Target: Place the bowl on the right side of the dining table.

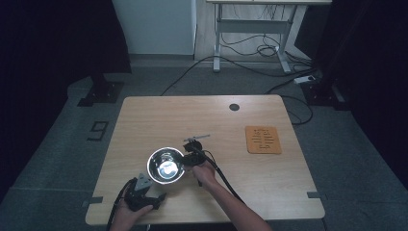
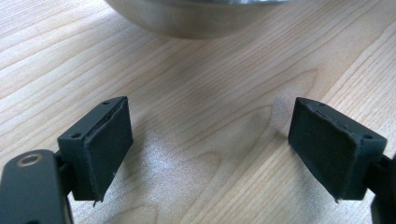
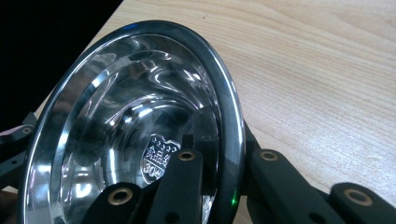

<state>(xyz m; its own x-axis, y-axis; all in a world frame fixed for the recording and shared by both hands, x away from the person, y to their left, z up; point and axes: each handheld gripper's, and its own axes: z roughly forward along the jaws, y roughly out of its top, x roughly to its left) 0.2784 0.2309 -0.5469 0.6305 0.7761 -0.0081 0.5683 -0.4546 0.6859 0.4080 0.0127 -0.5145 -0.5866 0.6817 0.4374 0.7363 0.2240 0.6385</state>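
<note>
A shiny steel bowl (image 1: 166, 165) is at the front left of the wooden table (image 1: 202, 115). My right gripper (image 1: 184, 159) is shut on the bowl's right rim. In the right gripper view, one jaw is inside the bowl (image 3: 121, 116) and the other is outside, with the gripper (image 3: 229, 140) pinching the rim between them. My left gripper (image 1: 150, 190) stands open near the table's front edge, just short of the bowl. In the left gripper view, its gripper (image 2: 210, 149) holds nothing over bare wood, and the bowl's outer wall (image 2: 201, 18) lies ahead. Whether the bowl rests on the table, I cannot tell.
An orange mat (image 1: 263, 139) lies on the right side of the table. A dark round cable hole (image 1: 234, 107) sits near the far edge. Beyond the table there are floor cables and a desk frame (image 1: 250, 29).
</note>
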